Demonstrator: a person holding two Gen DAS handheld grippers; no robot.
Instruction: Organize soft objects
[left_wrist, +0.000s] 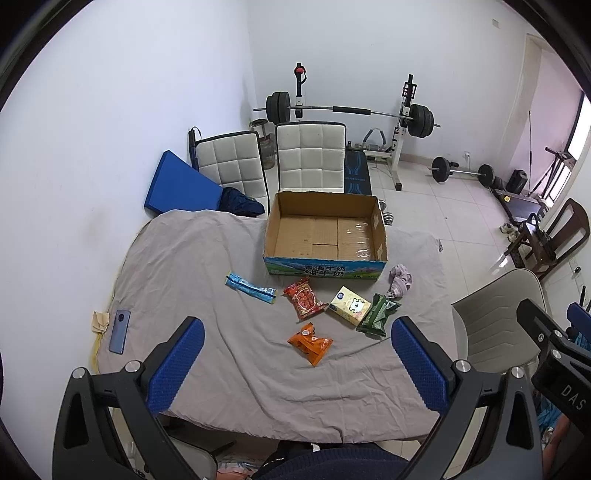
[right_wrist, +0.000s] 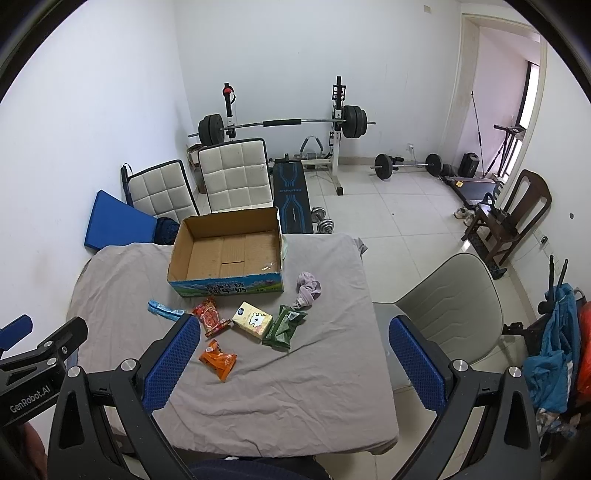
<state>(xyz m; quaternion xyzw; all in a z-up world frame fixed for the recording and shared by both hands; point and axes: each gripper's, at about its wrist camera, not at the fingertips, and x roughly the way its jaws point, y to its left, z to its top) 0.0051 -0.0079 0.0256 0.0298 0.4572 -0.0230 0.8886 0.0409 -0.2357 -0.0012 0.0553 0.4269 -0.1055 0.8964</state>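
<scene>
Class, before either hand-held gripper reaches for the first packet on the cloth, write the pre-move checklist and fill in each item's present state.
1. Cardboard box empty and open-topped: ok.
2. Left hand-held gripper open, holding nothing: ok.
3. Right hand-held gripper open, holding nothing: ok.
4. Orange packet lying apart from the other packets, free to grasp: ok.
5. Tissue pack clear of the green pack: not ok, they touch.
6. Phone away from the packets: ok.
</scene>
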